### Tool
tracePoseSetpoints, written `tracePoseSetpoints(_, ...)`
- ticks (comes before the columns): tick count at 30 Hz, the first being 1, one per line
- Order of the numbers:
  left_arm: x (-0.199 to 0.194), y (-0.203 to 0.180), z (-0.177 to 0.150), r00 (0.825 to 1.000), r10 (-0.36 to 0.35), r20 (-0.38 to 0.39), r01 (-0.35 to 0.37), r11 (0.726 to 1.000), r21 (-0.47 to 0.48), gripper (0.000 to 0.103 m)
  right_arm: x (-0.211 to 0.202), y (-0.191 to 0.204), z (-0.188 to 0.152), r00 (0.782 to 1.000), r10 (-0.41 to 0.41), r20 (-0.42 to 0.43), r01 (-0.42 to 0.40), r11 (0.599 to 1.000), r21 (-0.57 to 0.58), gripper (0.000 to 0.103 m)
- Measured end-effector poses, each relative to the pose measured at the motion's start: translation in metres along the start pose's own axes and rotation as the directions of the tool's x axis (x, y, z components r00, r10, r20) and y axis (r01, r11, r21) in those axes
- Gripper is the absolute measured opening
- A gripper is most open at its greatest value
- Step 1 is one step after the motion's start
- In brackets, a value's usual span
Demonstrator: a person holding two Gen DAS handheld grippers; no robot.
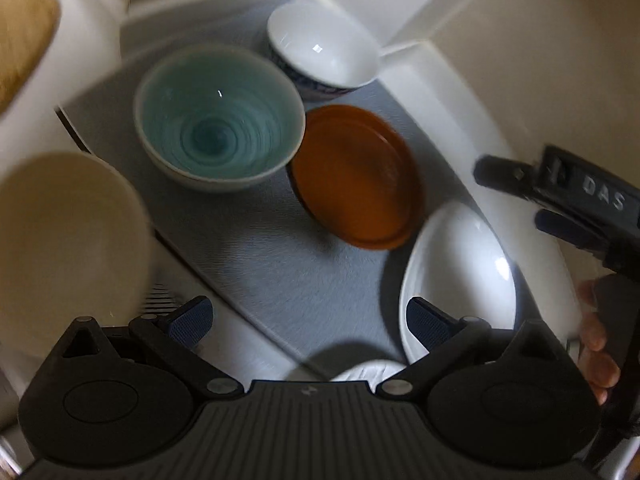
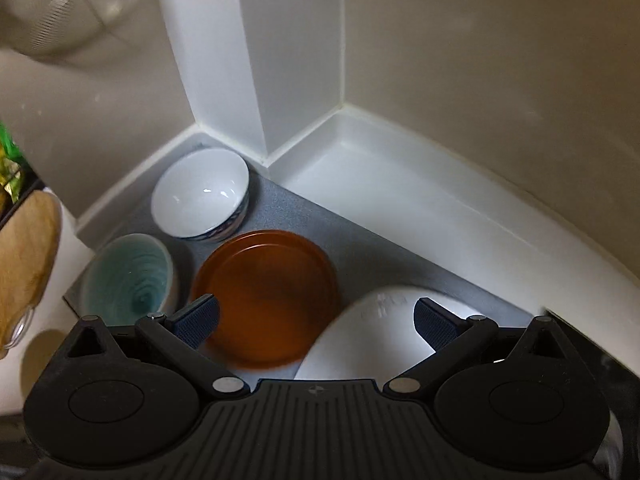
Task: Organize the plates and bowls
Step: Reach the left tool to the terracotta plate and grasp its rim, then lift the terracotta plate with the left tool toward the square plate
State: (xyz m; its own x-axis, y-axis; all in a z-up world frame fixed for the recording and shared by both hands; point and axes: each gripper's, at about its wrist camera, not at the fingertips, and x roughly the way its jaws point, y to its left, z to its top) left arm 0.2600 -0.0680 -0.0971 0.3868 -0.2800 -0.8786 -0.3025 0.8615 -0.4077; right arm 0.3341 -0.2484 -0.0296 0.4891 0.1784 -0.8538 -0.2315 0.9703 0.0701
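Left claw (image 1: pixel 308 322): fingers spread wide, nothing between them; hovers over the near end of the grey mat (image 1: pixel 280 264).
Right claw (image 2: pixel 316 320): fingers likewise wide apart and empty; poised above the brown plate and the white dish. Seen from the left wrist view, it enters at the right edge with a person's hand (image 1: pixel 600 344) behind it.
White dish (image 1: pixel 460 280): nearest item, at the mat's right end, just beside the brown plate; contact cannot be told.
Brown plate (image 1: pixel 356 176): mid-mat, tilted, its left rim tucked under the teal bowl's side.
Teal bowl (image 1: pixel 218 116): upright, left of the brown plate, ringed glaze inside.
Blue-patterned white bowl (image 1: pixel 320 52): upright, far corner of the mat, close behind the teal bowl and plate.
Cream bowl (image 1: pixel 68 236): blurred, left foreground, off the mat.
Surface (image 2: pixel 400 184): white, walled corner behind the mat.
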Motion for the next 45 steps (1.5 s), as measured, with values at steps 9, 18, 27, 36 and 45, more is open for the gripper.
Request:
tracePoseSetpoints(9, 0.056, -0.011, 0.025, 0.998, 0.056, 0.015, -0.05, 0.967, -0.25, 0.103, 0.094, -0.022, 0.03, 0.991, 0.074, -0.107, -0.075, 0.997, -0.008, 0.098)
tracePoseSetpoints(18, 0.059, -0.017, 0.033, 0.986, 0.118, 0.119, -0.07, 0.934, -0.351, 0.099, 0.131, -0.015, 0.027, 0.981, 0.112, -0.158, -0.125, 0.989, -0.074, 0.066)
tracePoseSetpoints(27, 0.061, -0.01, 0.037, 0.984, 0.153, 0.09, -0.112, 0.929, -0.353, 0.011, 0.113, -0.008, 0.02, 0.988, 0.1, -0.116, -0.116, 0.983, -0.14, 0.009)
tracePoseSetpoints(36, 0.048, -0.004, 0.03, 0.99, 0.102, 0.096, -0.072, 0.958, -0.277, 0.011, 0.057, -0.009, 0.011, 0.993, 0.096, -0.067, -0.104, 0.986, -0.132, 0.007)
tracePoseSetpoints(45, 0.006, -0.015, 0.01, 0.989, 0.045, 0.138, -0.026, 0.991, -0.135, 0.011, -0.001, -0.007, -0.007, 0.998, 0.058, 0.02, -0.055, 0.994, -0.092, 0.006)
